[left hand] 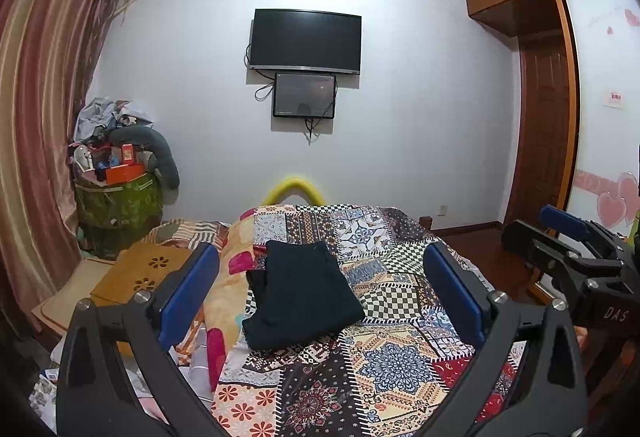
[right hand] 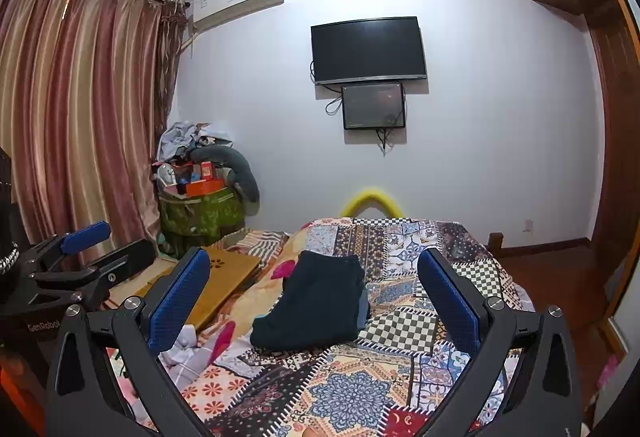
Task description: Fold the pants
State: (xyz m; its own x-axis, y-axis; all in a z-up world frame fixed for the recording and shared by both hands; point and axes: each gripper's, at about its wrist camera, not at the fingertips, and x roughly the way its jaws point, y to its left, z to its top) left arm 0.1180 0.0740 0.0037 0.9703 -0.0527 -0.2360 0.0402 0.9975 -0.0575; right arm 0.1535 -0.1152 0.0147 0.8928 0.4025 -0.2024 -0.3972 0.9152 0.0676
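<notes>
Both the left gripper point(left hand: 320, 289) and right gripper point(right hand: 314, 293) hang wide and empty above the folded pants point(left hand: 300, 301) mid-bed on the patchwork quilt point(left hand: 400, 357), so a careless low pass could snag and undo the stack

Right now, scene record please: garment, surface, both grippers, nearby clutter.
garment: dark pants, folded into a compact stack, lying flat
surface: patchwork bedspread on the bed
left gripper: open, empty, raised short of the pants
right gripper: open, empty, raised short of the pants
contact: neither gripper touches the pants
clutter: wooden board left of the pants
</notes>
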